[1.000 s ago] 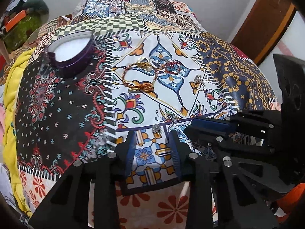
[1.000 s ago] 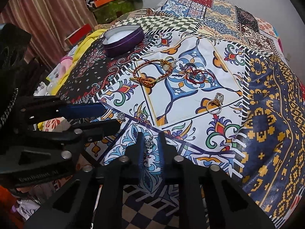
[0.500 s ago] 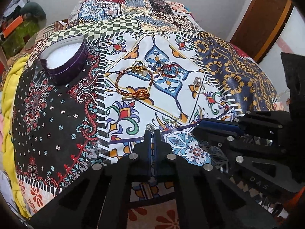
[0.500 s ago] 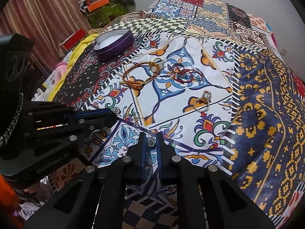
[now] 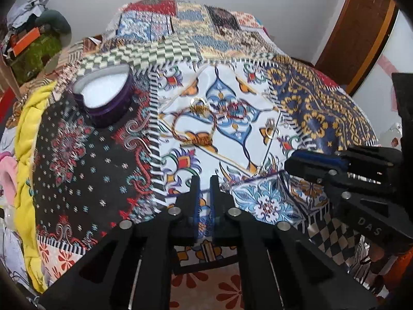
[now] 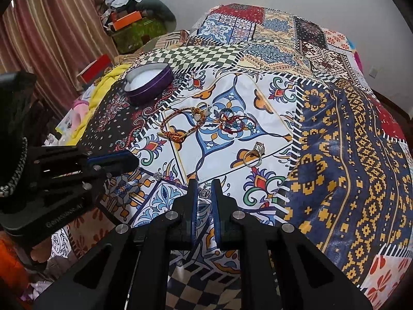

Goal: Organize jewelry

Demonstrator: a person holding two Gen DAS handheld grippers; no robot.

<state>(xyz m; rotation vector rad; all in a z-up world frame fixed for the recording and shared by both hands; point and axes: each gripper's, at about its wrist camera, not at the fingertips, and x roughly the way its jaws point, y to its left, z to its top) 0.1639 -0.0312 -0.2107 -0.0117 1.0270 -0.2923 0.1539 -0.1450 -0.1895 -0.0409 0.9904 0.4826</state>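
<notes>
My right gripper (image 6: 204, 190) is shut on a small silver crown piece (image 6: 204, 193), held just above the patchwork cloth (image 6: 335, 142). My left gripper (image 5: 204, 183) has its fingers almost together, and I see nothing between them. A silver stud (image 6: 158, 175) lies on the cloth just past the left gripper's tips (image 6: 135, 161). Farther back lie a brown-gold cord bracelet (image 6: 180, 126), a red thread bracelet (image 6: 235, 124) and a gold ring with a stone (image 6: 254, 155). The purple heart-shaped tin (image 5: 103, 98) stands open at the back left, white inside.
The right gripper (image 5: 291, 162) reaches in from the right of the left wrist view. A yellow cloth (image 5: 28, 139) hangs along the left edge. Boxes and clutter (image 6: 129, 23) stand by the striped curtain (image 6: 51, 38). A wooden door (image 5: 361, 33) is at the right.
The left gripper went from open to shut beside the stud, then lifted back. The right gripper stayed shut on the crown piece and rose slightly.
</notes>
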